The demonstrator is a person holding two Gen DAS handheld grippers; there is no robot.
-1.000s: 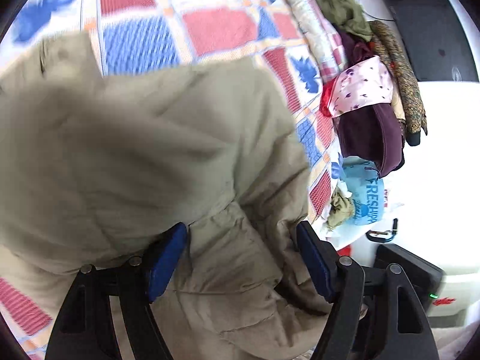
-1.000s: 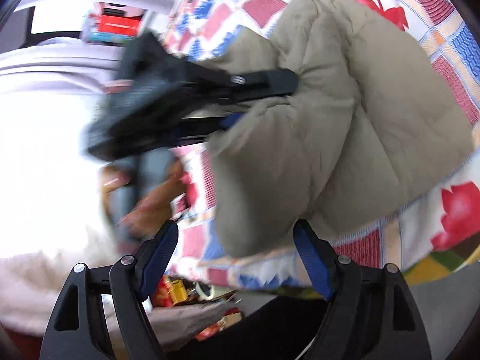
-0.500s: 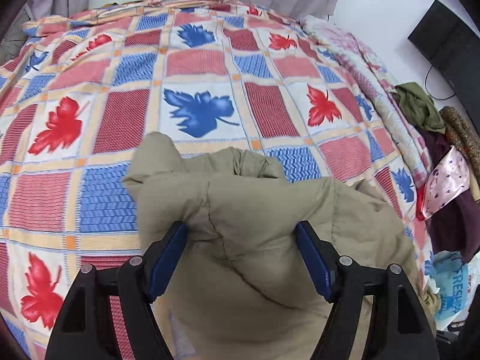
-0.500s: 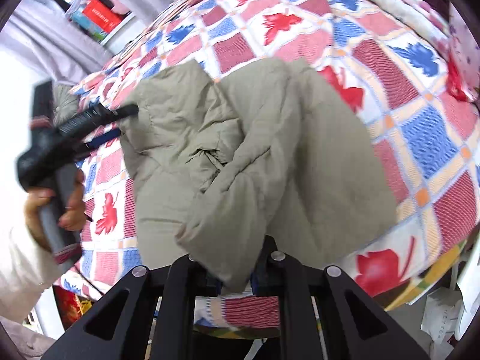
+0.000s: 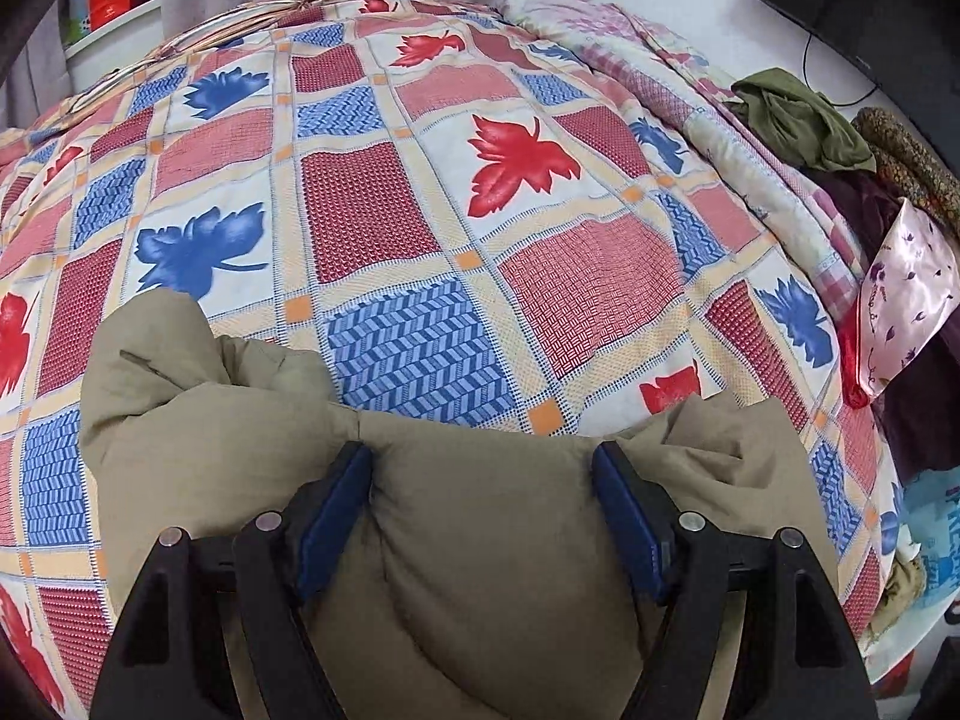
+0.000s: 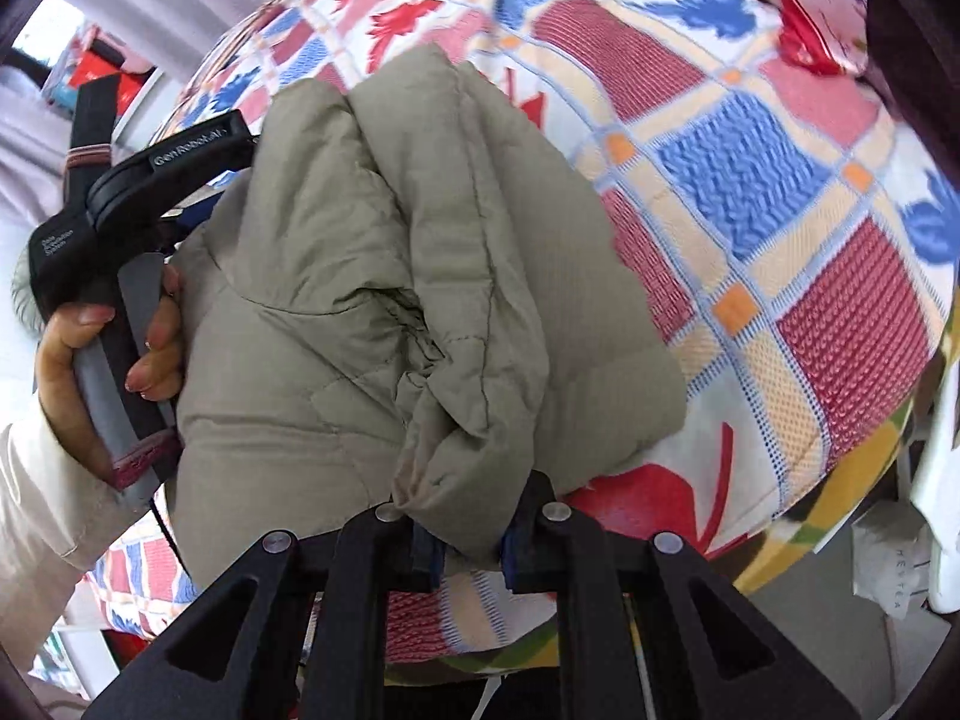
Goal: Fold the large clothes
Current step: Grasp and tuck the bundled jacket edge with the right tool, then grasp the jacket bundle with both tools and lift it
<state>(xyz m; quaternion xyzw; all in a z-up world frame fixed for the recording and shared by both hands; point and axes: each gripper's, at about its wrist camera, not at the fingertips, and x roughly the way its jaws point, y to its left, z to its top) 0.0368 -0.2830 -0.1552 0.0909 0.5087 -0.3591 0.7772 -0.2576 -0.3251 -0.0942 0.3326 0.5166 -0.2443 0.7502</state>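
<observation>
Khaki jacket (image 6: 384, 300) clamped in right tool (image 6: 471, 546), left tool (image 5: 480, 516) wide around bulky fold, clothes pile (image 5: 870, 192) only left view

Bed (image 5: 456, 252) covered by checked bedspread (image 5: 588, 294) with red and blue leaf prints. Khaki padded jacket (image 5: 492, 546) bunched on its near edge. Rolled floral quilt (image 5: 708, 96) along the far right side; heap of clothes (image 5: 852, 180) beyond, possibly on the bed too.
</observation>
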